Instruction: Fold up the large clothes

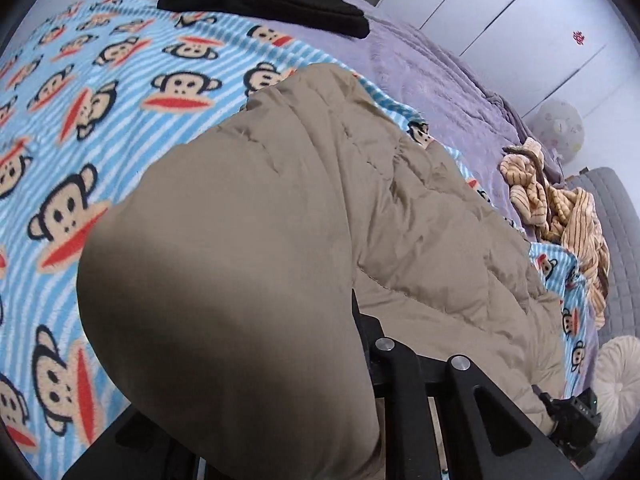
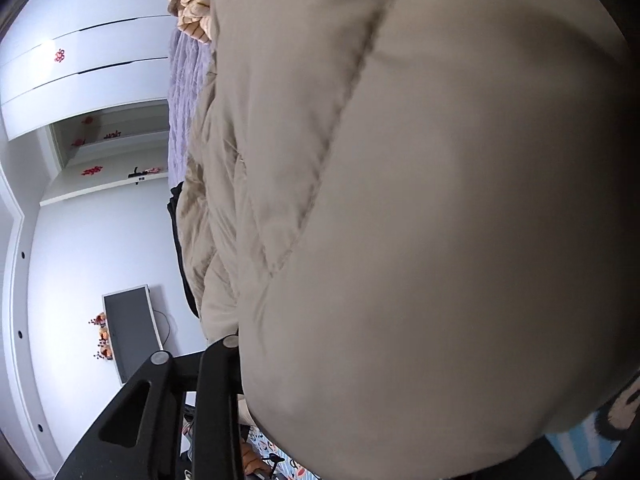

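Note:
A large tan puffer coat lies on a blue striped monkey-print blanket on the bed. In the left wrist view its padded cloth bulges over my left gripper and hides the fingertips; only the black linkage shows, and the cloth runs between the fingers. In the right wrist view the same coat fills most of the frame and is bunched over my right gripper, whose fingertips are hidden in the cloth. My right gripper also shows at the coat's far end in the left wrist view.
A folded black garment lies at the blanket's far end. A crumpled tan striped garment lies on the purple bedspread. White wardrobe doors stand beyond. A monitor is by the wall.

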Motion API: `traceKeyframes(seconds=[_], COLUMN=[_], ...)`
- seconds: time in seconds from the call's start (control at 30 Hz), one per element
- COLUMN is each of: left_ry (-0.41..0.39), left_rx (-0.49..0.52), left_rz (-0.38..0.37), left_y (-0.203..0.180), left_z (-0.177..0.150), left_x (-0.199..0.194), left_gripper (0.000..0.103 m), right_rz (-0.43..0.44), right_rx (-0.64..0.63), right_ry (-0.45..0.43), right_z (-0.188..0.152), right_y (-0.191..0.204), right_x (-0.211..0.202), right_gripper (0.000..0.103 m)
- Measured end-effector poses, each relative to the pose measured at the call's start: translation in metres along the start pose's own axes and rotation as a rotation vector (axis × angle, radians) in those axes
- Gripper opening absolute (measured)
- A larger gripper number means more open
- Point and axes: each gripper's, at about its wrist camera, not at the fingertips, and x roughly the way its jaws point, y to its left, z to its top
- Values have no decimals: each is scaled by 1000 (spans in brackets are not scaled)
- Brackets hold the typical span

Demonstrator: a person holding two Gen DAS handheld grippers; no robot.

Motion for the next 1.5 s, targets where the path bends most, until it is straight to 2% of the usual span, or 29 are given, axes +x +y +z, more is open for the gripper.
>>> traceKeyframes(seconds=[0.13,0.3,0.5,0.63,0.7,0.73,0.77,0.83,0.9,1.0,1.07,1.23,1.37,1.43,1.5], left_ry=[-21,-4,98,158,160,148,142,142,130,105,92,139,150,167,196], left_rx=[0,-3,-27,-34,-47,-55,-64,-81,-70,-59,-73,-74,29,76,126], left_rz=[-2,8,5,-6,-8,17,27,19,44,109,174,231,263,251,232], left_y=[1,18,53,79,91,97,103,115,122,133,143,162,143,133,123], left_z=[-13,-56,-123,-151,-157,-159,-160,-161,-162,-163,-164,-166,-167,-169,-172], left_x=[-27,-60,-89,-97,-104,-110,-115,-124,-132,-143,-148,-146,-153,-157,-160], left_gripper=[20,20,20,24,35,45,47,47,47,48,49,49,49,49,49], right_rz=[11,12,-15,-24,-37,-47,-56,-66,-84,-158,-184,-286,-344,-360,-374], right_rx=[-43,-65,-49,-21,-2,10,20,54,60,9,-1,-53,-104,-134,-173], right_ry=[26,84,136,143,143,144,141,116,91,70,59,31,18,19,26], right_z=[-10,-33,-70,-104,-120,-123,-130,-134,-138,-143,-147,-166,-179,-179,-185], right_y=[5,-5,-34,-57,-70,-77,-84,-94,-93,-82,-76,-61,-45,-41,-38], right_x=[-14,-32,-58,-77,-81,-82,-84,-90,-91,-93,-95,-102,-109,-122,-127], right_gripper=[26,26,26,26,27,28,31,34,39,49,50,58,61,67,69])
